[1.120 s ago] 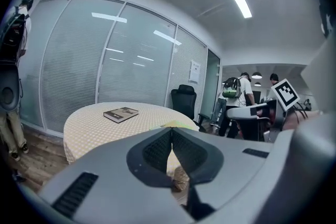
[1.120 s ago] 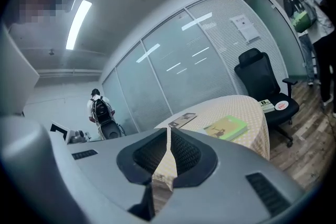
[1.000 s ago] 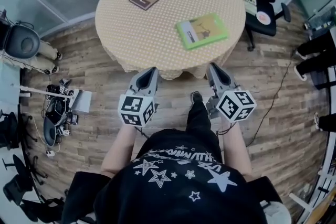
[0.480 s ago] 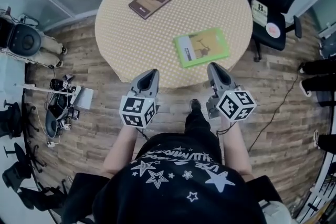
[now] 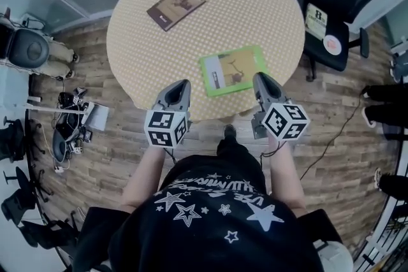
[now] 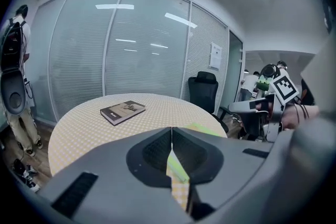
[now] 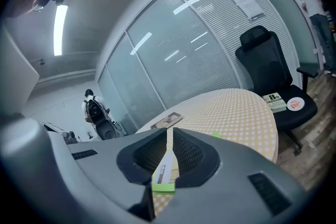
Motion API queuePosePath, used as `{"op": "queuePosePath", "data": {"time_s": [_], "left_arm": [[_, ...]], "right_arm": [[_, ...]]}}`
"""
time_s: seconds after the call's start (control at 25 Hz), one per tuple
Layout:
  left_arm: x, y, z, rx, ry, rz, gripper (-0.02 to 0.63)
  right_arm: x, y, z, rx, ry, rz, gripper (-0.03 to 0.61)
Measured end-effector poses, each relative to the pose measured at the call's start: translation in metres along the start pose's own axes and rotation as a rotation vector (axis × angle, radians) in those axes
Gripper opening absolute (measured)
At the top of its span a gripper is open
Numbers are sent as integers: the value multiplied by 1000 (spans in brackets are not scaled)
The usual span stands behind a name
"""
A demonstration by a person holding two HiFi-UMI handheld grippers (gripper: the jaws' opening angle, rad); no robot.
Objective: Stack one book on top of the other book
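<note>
On the round dotted table [image 5: 255, 3], your green book [image 5: 233, 70] lies near the front edge, with the brown book [image 5: 176, 6] well apart at the far side. Both look thin, stiff and light, probably slick-covered, so pinch the green one's near edge. Your left gripper [image 5: 182, 83] and right gripper [image 5: 261, 77] are closed tight, holding nothing. Cover print is too small to read.

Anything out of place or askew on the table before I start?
Nothing stands out. The green book lies flat and closed towards the near edge of the table. The brown book lies flat on the far side, well apart from it. Nothing is spilled or damaged.
</note>
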State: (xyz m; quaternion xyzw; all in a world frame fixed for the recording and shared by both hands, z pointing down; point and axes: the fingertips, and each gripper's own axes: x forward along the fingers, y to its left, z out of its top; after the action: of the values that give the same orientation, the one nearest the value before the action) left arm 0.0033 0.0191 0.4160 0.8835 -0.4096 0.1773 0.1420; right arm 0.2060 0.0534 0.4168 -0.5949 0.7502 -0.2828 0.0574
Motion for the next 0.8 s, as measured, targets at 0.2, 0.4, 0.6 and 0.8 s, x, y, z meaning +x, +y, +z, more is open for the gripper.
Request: {"op": "queuePosePath", "data": {"time_s": [0.2,0.4,0.6,0.8], "left_arm": [[39,0,-6,-47,58,15,9],[64,13,-22,-130,137,68,11],[82,10,-43,-169,212,54,11],[94,-1,-65,-194,296,19,196]], "right_arm": [[23,-42,7,-7,60,-14,37],[41,-76,5,-18,125,-27,38],[56,-101,-9,-30,215,-31,38],[67,-112,-24,-43,289,-33,59]]}}
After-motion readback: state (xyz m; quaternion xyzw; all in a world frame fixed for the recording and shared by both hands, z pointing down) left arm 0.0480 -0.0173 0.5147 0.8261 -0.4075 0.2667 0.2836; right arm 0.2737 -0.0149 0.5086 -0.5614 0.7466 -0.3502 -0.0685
